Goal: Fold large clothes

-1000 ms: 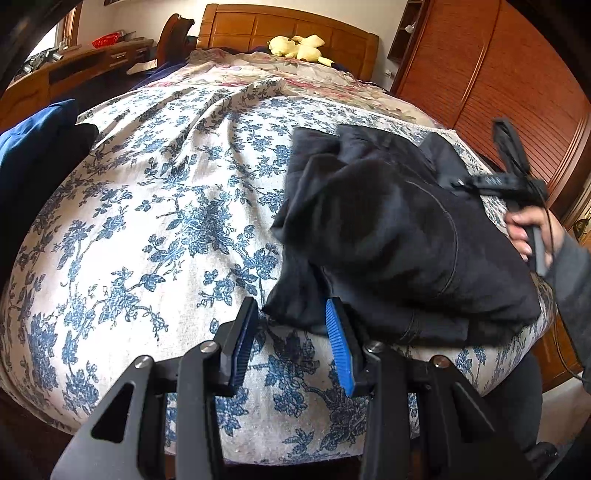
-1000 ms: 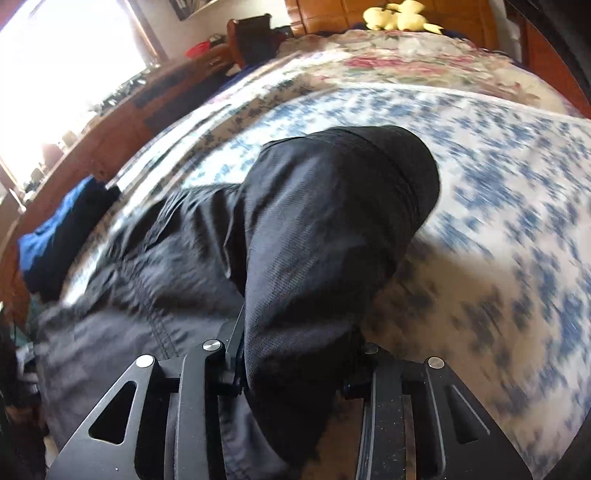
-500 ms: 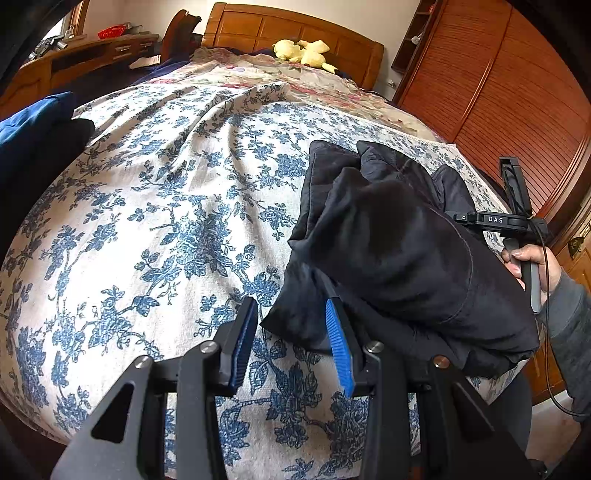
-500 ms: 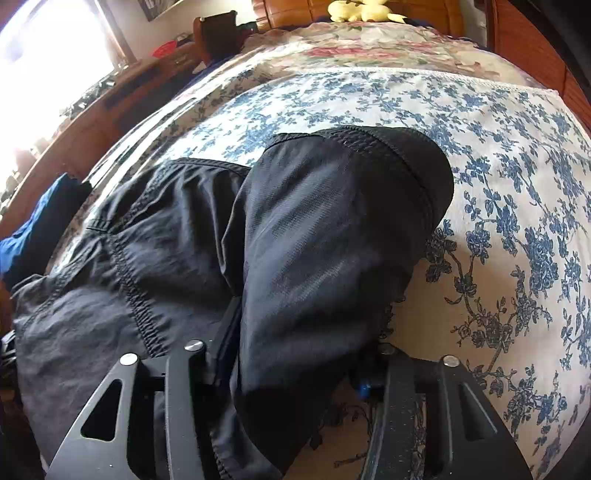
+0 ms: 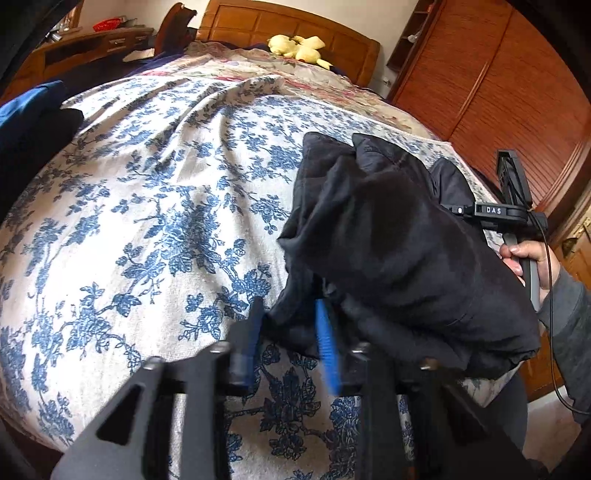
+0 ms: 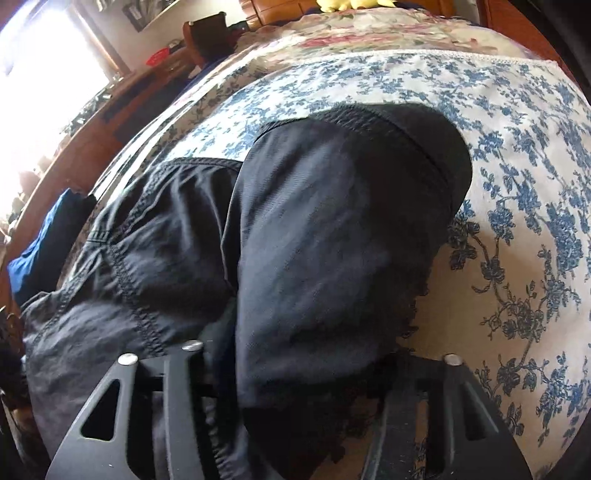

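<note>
Black garment [image 5: 399, 251] bunched on the near right part of the bed, on the blue-flowered bedspread [image 5: 155, 221]; the top layer doubled over into a rounded hump, a stitched seam panel lying flatter to its left in the right wrist view.

Left gripper [image 5: 291, 332]: jaws narrow, just closing, blue pads [image 5: 327, 343] blurred, a low corner of the black cloth caught between them at the garment's near left edge. Pressing contact on the cloth apparent though softened by blur.

Right gripper [image 6: 295, 373]: jaws part-way apart, just narrowing, a thick fold of the garment [image 6: 325, 229] filling the gap and covering the fingertips. Pads hidden by cloth; firm grip or loose contact not determinable.

Person's hand [image 5: 532, 262] on the right gripper's handle at the bed's right edge, grey sleeve behind it.

Yellow soft toy [image 5: 295, 46] by the wooden headboard [image 5: 258, 26]. Blue cloth [image 5: 26, 107] at the bed's far left edge. Wooden wardrobe [image 5: 509, 85] to the right.
</note>
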